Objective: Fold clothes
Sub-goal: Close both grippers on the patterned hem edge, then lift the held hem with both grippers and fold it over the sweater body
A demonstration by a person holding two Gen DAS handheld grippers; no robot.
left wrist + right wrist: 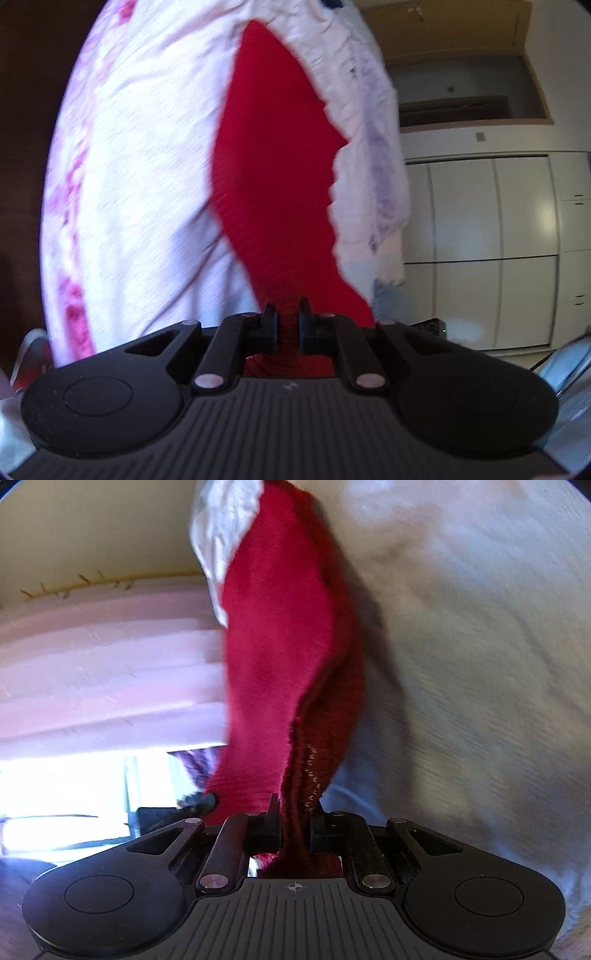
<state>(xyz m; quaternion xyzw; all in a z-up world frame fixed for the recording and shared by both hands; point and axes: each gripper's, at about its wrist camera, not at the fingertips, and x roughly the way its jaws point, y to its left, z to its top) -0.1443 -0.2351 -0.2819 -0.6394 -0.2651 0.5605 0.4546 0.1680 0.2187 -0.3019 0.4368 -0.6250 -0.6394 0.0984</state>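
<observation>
Red knit garment [269, 177] is pinched at two spots, one per gripper, and it runs up the middle of both wrist views. In the left wrist view the left gripper [287, 317] has its fingers [269, 320] pulled nearly together with a bunched bit of the red knit squeezed between them. From there the cloth fans out wide toward the center of the frame, then narrows to a point near the top. Its right edge looks wavy where it meets a pale sheet with pink flowers [140, 166], which fills the left and center behind it. On the right side of that frame there's open room: white cabinet doors [491, 251] and a wooden ledge [461, 107] higher up, nothing crowding the gripper there.

Right wrist view: the right gripper [293, 821] is also clamped on the red knit, fingers [272, 821] close together with a thick fold between them. A seam with little light stitches sits just above the fingers. A white crumpled cloth [221, 535] touches the garment's upper left edge. The left side shows a pink layered surface [103, 657] and a bright window area [66, 801] at lower left. Grayish fabric [472, 664], pretty blurred, fills the right.
</observation>
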